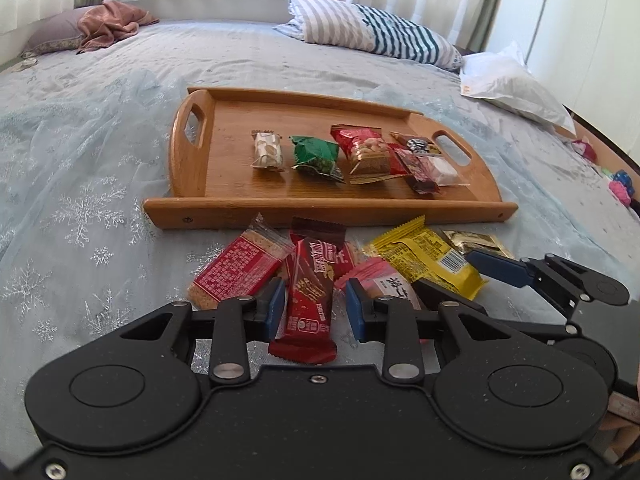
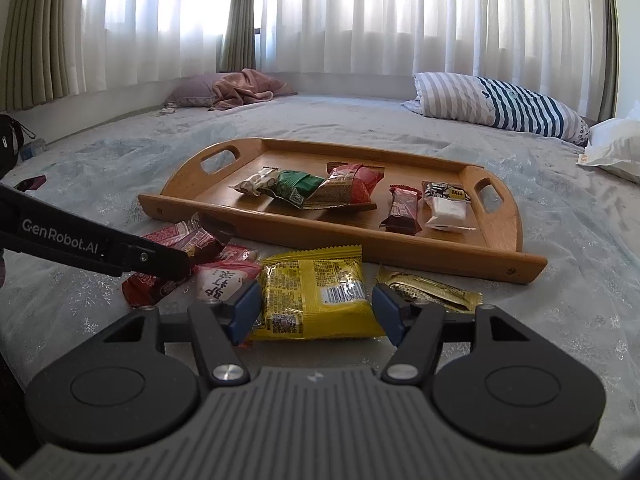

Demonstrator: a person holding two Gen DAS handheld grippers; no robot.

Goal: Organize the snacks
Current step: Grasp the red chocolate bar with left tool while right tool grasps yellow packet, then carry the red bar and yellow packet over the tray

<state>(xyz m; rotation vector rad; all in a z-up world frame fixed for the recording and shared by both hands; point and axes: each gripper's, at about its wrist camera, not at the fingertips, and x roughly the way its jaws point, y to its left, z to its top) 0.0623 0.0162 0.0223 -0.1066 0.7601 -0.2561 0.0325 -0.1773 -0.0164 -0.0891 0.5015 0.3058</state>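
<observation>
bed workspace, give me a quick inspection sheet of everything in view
surface: bedspread, snowflake print, rumpled
job's things: wooden tray holds a row of snacks; loose ones lie before it, among them a dark red bar and a yellow packet
clutter: pillows, pink cloth, white bag
grippers: left tongs straddle the dark red bar, pads not pressing; right tongs open around the yellow packet
cables: nothing seen
surroundings: white curtains
</observation>
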